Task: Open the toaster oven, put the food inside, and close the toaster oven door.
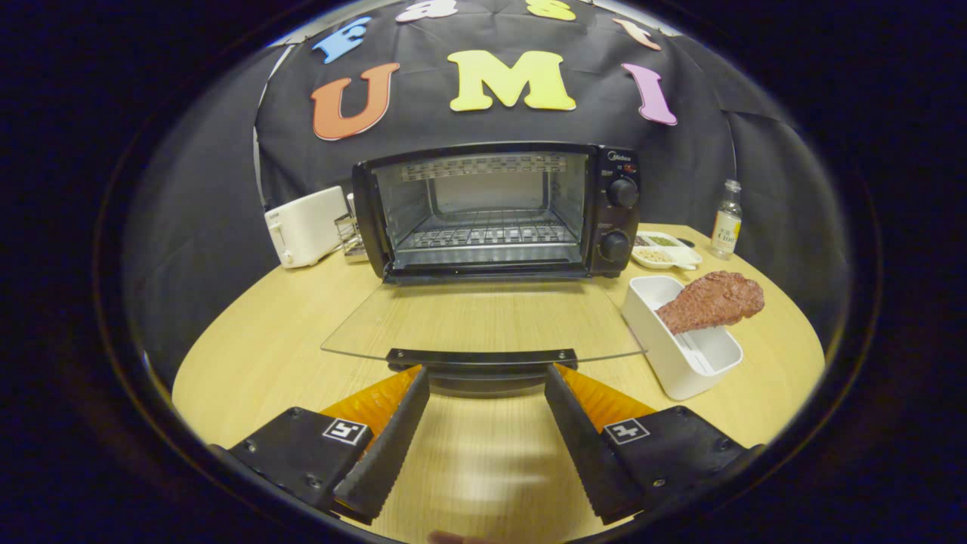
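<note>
- The wooden table (257, 355) carries everything in the booth.
- The toaster oven (495, 211) stands at the table's far side, straight ahead of the gripper, with its wire rack bare and its 2 knobs on the right panel.
- The glass door (483, 321) is folded fully down and lies flat toward the gripper; its dark handle (482, 357) sits just ahead of the fingertips.
- The gripper (487, 375) is spread wide with nothing between its fingers; whether the tips touch the handle cannot be told.
- A white toaster (306, 227) stands left of the oven.
- A white tray (680, 344) lies ahead and to the right of the right finger, beside the door.
- The food (714, 301), a brown breaded piece, rests across that tray's rim, well apart from the fingers.
- A divided dish (668, 253) and a small bottle (727, 221) stand beyond the tray.
</note>
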Available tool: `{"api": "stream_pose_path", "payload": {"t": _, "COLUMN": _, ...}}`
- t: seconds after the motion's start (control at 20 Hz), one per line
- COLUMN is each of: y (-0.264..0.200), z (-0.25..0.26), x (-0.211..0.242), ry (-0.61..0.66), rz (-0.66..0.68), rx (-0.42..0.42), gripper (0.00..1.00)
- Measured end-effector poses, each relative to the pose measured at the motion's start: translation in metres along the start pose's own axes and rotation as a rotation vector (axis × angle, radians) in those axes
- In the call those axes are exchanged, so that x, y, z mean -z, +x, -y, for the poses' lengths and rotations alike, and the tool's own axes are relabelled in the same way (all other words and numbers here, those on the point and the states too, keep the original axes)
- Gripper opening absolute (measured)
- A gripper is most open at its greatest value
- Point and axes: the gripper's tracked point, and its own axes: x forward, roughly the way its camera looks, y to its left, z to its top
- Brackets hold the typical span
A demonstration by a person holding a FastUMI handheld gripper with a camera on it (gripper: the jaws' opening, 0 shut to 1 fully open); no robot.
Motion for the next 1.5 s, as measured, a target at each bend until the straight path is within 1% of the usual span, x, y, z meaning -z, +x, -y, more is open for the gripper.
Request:
{"api": "stream_pose_path", "payload": {"t": 0.15, "y": -0.024, "z": 0.013, "x": -0.019, "ry": -0.032, "rz": 0.038, "rx": -0.010, "gripper": 0.98}}
{"api": "stream_pose_path", "payload": {"t": 0.35, "y": -0.056, "z": 0.051, "x": -0.047, "ry": -0.086, "rz": 0.084, "rx": 0.020, "gripper": 0.98}}
{"api": "stream_pose_path", "payload": {"t": 0.6, "y": -0.090, "z": 0.117, "x": -0.085, "ry": -0.038, "rz": 0.114, "rx": 0.065, "gripper": 0.98}}
{"api": "stream_pose_path", "payload": {"t": 0.7, "y": -0.095, "z": 0.147, "x": -0.100, "ry": -0.014, "rz": 0.124, "rx": 0.093, "gripper": 0.98}}
{"api": "stream_pose_path", "payload": {"t": 0.75, "y": -0.096, "z": 0.156, "x": -0.104, "ry": -0.004, "rz": 0.120, "rx": 0.090, "gripper": 0.98}}
{"api": "stream_pose_path", "payload": {"t": 0.8, "y": -0.095, "z": 0.164, "x": -0.106, "ry": 0.012, "rz": 0.100, "rx": 0.083, "gripper": 0.98}}
{"api": "stream_pose_path", "payload": {"t": 0.9, "y": -0.089, "z": 0.175, "x": -0.104, "ry": 0.048, "rz": 0.040, "rx": 0.042, "gripper": 0.98}}
{"api": "stream_pose_path", "payload": {"t": 1.05, "y": -0.072, "z": 0.193, "x": -0.093, "ry": 0.079, "rz": -0.053, "rx": 0.009, "gripper": 0.98}}
{"api": "stream_pose_path", "payload": {"t": 1.1, "y": -0.064, "z": 0.198, "x": -0.089, "ry": 0.080, "rz": -0.083, "rx": -0.002, "gripper": 0.96}}
{"api": "stream_pose_path", "payload": {"t": 1.15, "y": -0.056, "z": 0.204, "x": -0.083, "ry": 0.091, "rz": -0.120, "rx": -0.010, "gripper": 0.96}}
{"api": "stream_pose_path", "payload": {"t": 1.35, "y": -0.029, "z": 0.216, "x": -0.068, "ry": 0.225, "rz": -0.257, "rx": -0.110, "gripper": 0.94}}
{"api": "stream_pose_path", "payload": {"t": 1.45, "y": -0.020, "z": 0.225, "x": -0.066, "ry": 0.294, "rz": -0.295, "rx": -0.145, "gripper": 0.90}}
{"api": "stream_pose_path", "payload": {"t": 1.5, "y": -0.014, "z": 0.233, "x": -0.066, "ry": 0.321, "rz": -0.300, "rx": -0.143, "gripper": 0.84}}
